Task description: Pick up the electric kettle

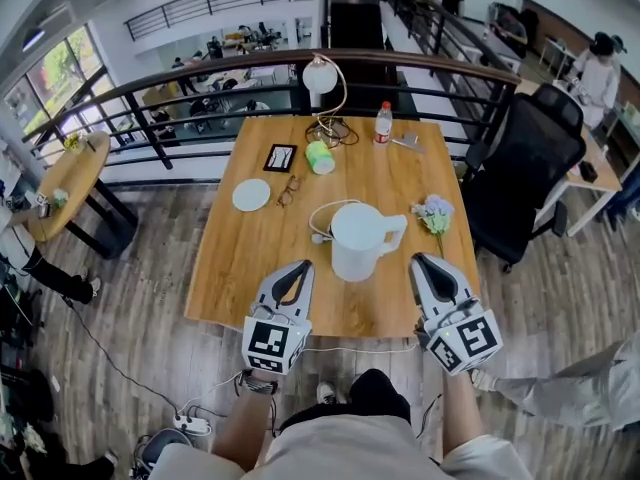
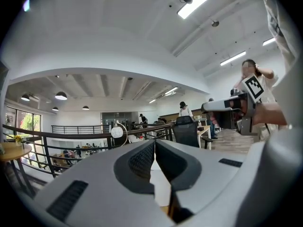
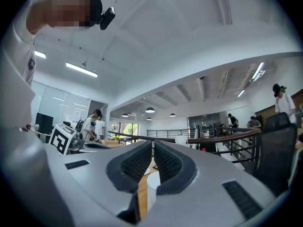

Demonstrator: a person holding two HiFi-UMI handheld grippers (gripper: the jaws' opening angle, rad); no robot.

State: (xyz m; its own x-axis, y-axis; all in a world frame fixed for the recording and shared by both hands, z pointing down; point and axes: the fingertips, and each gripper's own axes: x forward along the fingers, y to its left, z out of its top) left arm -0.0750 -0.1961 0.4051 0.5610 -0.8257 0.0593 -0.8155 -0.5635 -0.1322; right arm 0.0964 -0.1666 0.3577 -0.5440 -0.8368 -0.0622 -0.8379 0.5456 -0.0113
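Wooden table [image 1: 232,258] bears the electric kettle [image 1: 358,243] between left hand-held gripper [image 1: 297,266] and right hand-held gripper [image 1: 421,261], both closed.

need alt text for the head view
A white electric kettle stands untouched on a wooden table, between a person's two hand-held tools: the left tool and right tool, both shut and empty. Beyond it are a white plate, glasses, a bottle and a desk lamp.
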